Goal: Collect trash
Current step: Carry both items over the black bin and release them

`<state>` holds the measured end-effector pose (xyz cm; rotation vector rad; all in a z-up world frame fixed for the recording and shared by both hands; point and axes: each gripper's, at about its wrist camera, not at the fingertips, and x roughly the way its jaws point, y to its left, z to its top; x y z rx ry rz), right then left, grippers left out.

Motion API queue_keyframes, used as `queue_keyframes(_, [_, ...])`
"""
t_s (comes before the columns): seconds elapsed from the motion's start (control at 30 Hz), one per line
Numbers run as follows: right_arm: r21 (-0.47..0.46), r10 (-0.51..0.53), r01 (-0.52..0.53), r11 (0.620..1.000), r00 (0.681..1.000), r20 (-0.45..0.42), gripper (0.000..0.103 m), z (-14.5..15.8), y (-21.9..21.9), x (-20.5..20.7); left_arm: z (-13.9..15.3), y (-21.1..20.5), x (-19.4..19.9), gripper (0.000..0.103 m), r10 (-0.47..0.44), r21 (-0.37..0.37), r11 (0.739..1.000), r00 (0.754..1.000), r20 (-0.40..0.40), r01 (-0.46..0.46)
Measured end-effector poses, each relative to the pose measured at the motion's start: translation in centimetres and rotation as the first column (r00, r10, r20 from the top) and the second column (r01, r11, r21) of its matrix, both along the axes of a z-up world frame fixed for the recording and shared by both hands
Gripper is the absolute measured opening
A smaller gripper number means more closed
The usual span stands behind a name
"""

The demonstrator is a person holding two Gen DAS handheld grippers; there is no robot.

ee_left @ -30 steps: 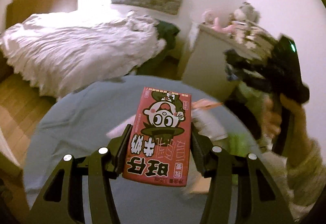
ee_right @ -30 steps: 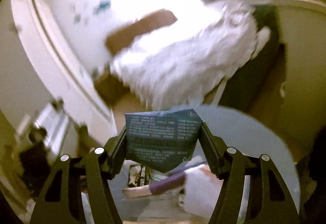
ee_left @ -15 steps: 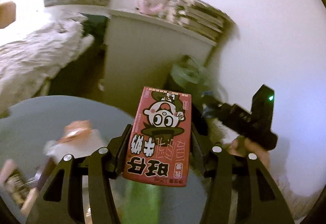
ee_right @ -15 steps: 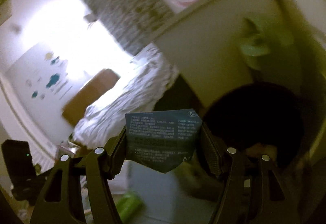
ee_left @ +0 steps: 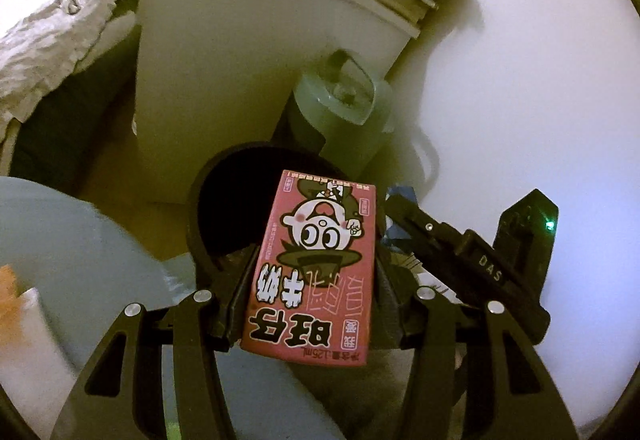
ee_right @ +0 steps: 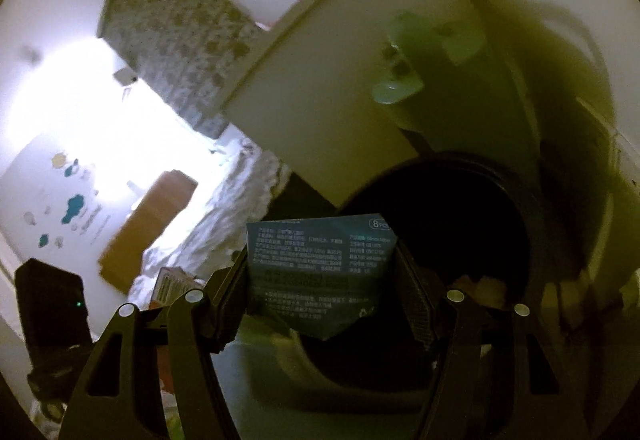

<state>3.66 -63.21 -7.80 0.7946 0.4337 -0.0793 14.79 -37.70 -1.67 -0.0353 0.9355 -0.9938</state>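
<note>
The left tool [ee_left: 310, 294] grips a red milk carton [ee_left: 314, 268] by its sides, held above the rounded edge of the blue tabletop [ee_left: 72, 240], with the open black trash bin [ee_left: 224, 212] just past that edge. The right tool [ee_right: 320, 294] clamps a dark teal wrapper [ee_right: 316, 276] between its pads, in front of the bin's dark mouth [ee_right: 448, 208]. A white cabinet [ee_left: 224, 80] stands behind the bin
</note>
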Motion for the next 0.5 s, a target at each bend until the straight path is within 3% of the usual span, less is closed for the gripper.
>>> queue_keyframes(0.17, [0.004,-0.020,0.020,1.000,0.998,-0.065,0.066,-1.5,-1.5,-0.2,-1.5,-1.7,0.3,0.053,-0.015,0.019,1.000,0.999,-0.032,0.015])
queue_keyframes(0.5, [0.067,-0.021,0.027,0.997,0.995,-0.094,0.067,-3.1,-3.0,-0.8,-3.4,-3.8,0.5,0.053,-0.027,0.052,0.998,0.997,-0.068,0.031])
